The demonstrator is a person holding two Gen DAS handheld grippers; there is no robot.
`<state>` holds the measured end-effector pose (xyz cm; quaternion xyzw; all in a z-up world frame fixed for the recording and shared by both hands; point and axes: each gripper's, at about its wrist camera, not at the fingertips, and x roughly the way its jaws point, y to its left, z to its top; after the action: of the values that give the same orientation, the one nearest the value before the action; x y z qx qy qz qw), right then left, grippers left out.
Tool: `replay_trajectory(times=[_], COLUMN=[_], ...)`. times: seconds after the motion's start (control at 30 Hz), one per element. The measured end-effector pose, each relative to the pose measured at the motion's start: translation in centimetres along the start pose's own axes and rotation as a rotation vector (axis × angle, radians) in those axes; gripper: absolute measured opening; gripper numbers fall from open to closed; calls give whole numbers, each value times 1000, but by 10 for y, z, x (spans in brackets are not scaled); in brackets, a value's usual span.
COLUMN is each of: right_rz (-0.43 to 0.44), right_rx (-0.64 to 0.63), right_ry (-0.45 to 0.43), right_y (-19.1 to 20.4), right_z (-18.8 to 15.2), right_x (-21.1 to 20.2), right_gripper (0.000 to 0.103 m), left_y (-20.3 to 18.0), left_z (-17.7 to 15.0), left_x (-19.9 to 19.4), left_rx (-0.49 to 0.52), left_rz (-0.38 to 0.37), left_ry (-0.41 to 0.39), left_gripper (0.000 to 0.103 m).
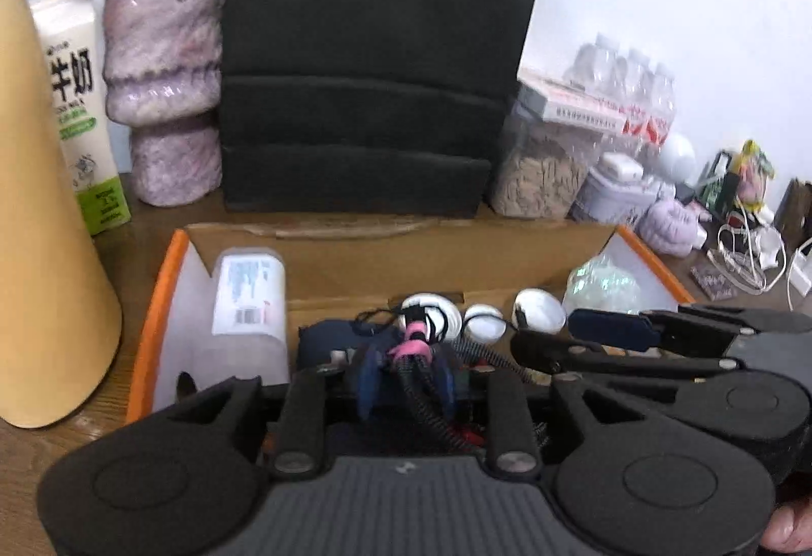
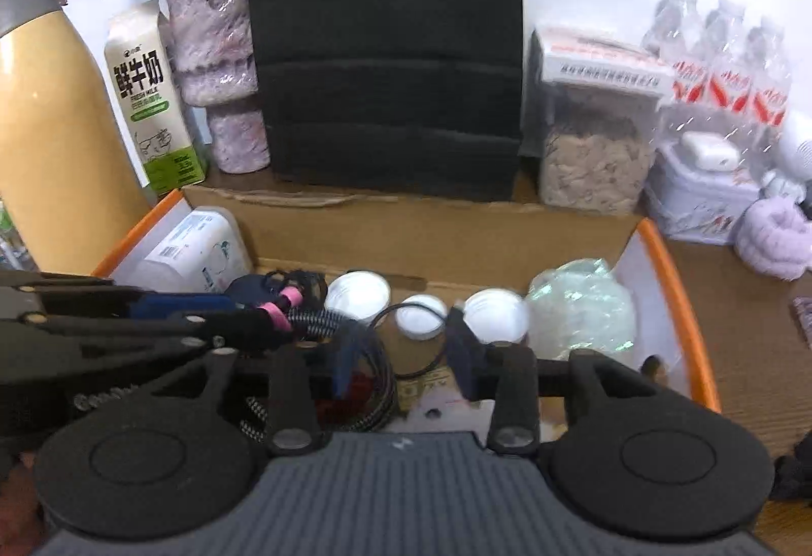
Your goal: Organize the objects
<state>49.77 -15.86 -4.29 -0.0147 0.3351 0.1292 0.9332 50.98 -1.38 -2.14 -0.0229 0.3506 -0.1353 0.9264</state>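
Both tongs point forward and downward into an open cardboard box (image 1: pixel 355 261) with orange-edged flaps, which sits on the wooden tabletop (image 1: pixel 147 216).

The left tongs (image 1: pixel 406 383) hang over the middle of the box with a narrow gap between the blue pads. A braided cable with a pink collar (image 1: pixel 413 342) lies between them, and whether the pads press on it I cannot tell. The right tongs (image 2: pixel 406 353) stand beside the left, moderately parted, their pads over the braided cable's coils (image 2: pixel 375 383) and a thin black loop, gripping nothing that shows. A fingertip (image 1: pixel 786 528) of the holding hand shows at the lower right of the left view.

Inside the box lie a clear plastic container with a label (image 1: pixel 248 297) at the left, three white round lids (image 2: pixel 358 294) along the back, and a crumpled clear bag (image 2: pixel 578 302) at the right. Behind the box stand a black felt organizer (image 1: pixel 375 63), a milk carton (image 2: pixel 152 99), a purple vase (image 1: pixel 162 78) and a yellow flask (image 2: pixel 56 124).
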Motion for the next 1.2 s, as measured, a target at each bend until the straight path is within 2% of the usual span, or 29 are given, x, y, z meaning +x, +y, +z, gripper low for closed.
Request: replay_trajectory(times=[0.07,0.13,0.23,0.33,0.37,0.43,0.53,0.6,0.7,0.83,0.97,1.03,1.1,1.2], right_rz=[-1,-1,2,6,3,-3,4,3,-2,9,-15,-15,-15,-15], right_rx=[8,10,-9,-43,-54,-73,-88,-85,-80,-39,-25,-18,-4,17], right_ry=[-6,-14,-28,-57,-71,-104,-143,-163,-198,-227,-227,-225,-233,-210], right_y=[-2,-4,0,6,9,13,20,24,30,37,51,58,65,75], right_z=[3,4,0,-11,-16,-29,-53,-70,-100,-142,-182,-201,-218,-242], right_x=[-8,-20,-44,-79,-93,-124,-169,-197,-238,-282,-322,-341,-358,-370], right_gripper=[42,51,56,64,66,80,87,91,103,103,103,103,103,103], left_y=[-2,-4,-10,-21,-25,-33,-47,-53,-61,-66,-75,-77,-80,-83], left_z=[2,2,-3,-14,-20,-30,-54,-72,-105,-150,-197,-216,-234,-254], left_x=[-8,-22,-47,-82,-97,-125,-168,-191,-226,-271,-319,-343,-362,-375], left_rx=[-2,10,31,70,91,116,139,129,104,51,17,-6,5,14], left_rz=[14,22,46,74,76,98,126,110,85,84,153,160,161,219], left_ry=[-14,-29,-58,-89,-110,-149,-188,-207,-214,-235,-290,-316,-334,-303], left_gripper=[35,39,47,48,49,58,70,73,79,92,98,103,103,103])
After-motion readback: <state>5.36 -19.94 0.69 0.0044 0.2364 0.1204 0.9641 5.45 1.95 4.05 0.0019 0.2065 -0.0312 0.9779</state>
